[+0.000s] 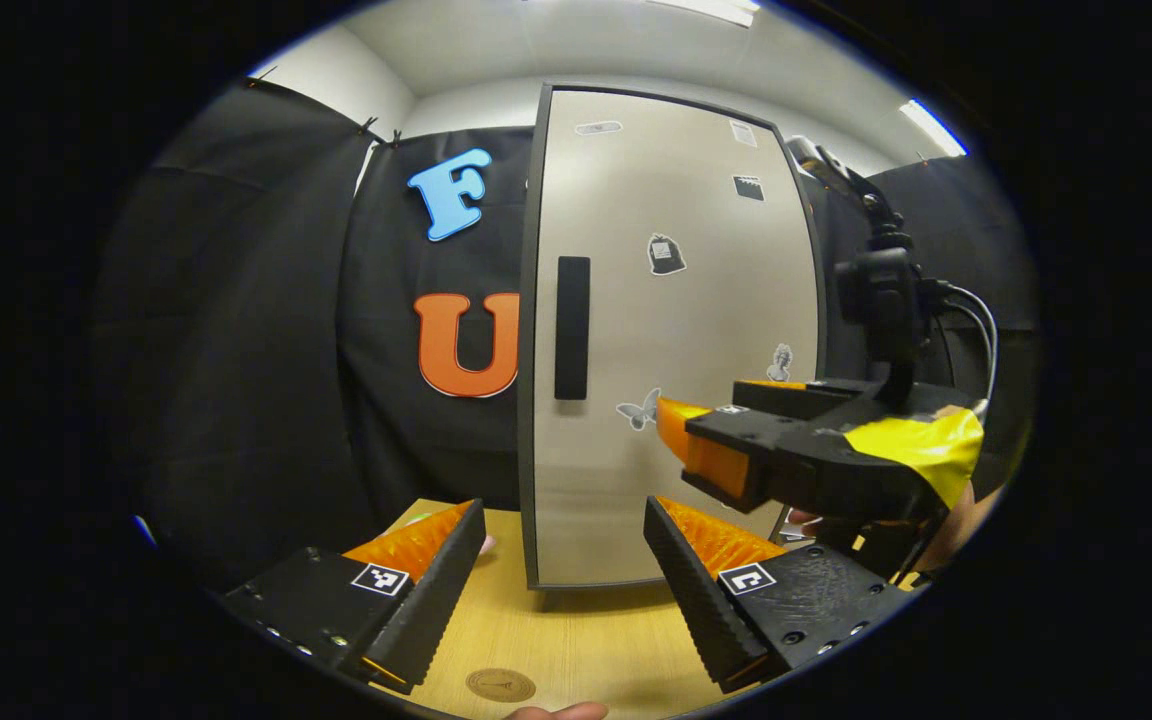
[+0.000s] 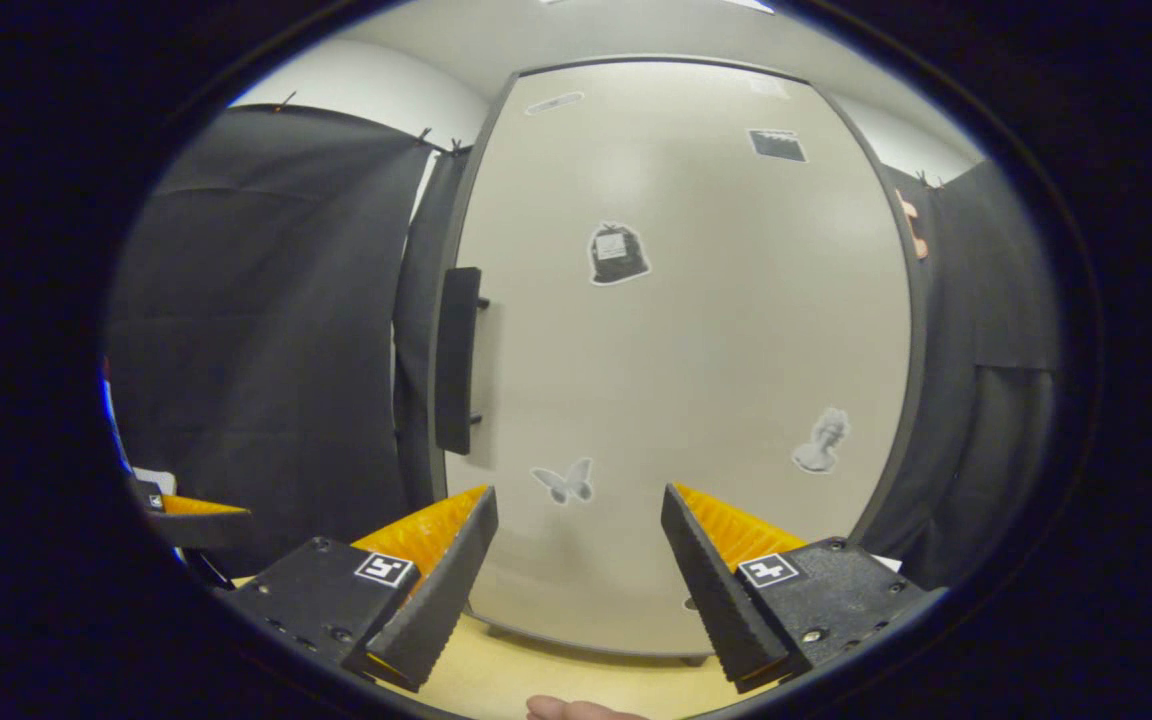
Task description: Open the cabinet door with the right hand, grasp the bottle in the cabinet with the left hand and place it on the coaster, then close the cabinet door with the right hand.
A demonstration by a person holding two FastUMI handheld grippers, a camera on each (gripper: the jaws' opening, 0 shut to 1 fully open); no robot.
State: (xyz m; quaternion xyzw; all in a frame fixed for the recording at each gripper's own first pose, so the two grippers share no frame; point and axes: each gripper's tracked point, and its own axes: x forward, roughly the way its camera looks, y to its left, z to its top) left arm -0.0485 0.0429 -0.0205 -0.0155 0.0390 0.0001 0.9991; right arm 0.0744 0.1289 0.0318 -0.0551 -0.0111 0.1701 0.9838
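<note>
While the cabinet door [image 2: 696, 330] sits flush and closed, contents hidden, left gripper [image 1: 564, 520] and right gripper [image 2: 579, 505] both gape wide, holding nothing.

wooden table [image 1: 576, 640] | black cloth wall [image 1: 256, 330] | ceiling light [image 1: 931, 128] | white ceiling [image 1: 496, 45]
</note>
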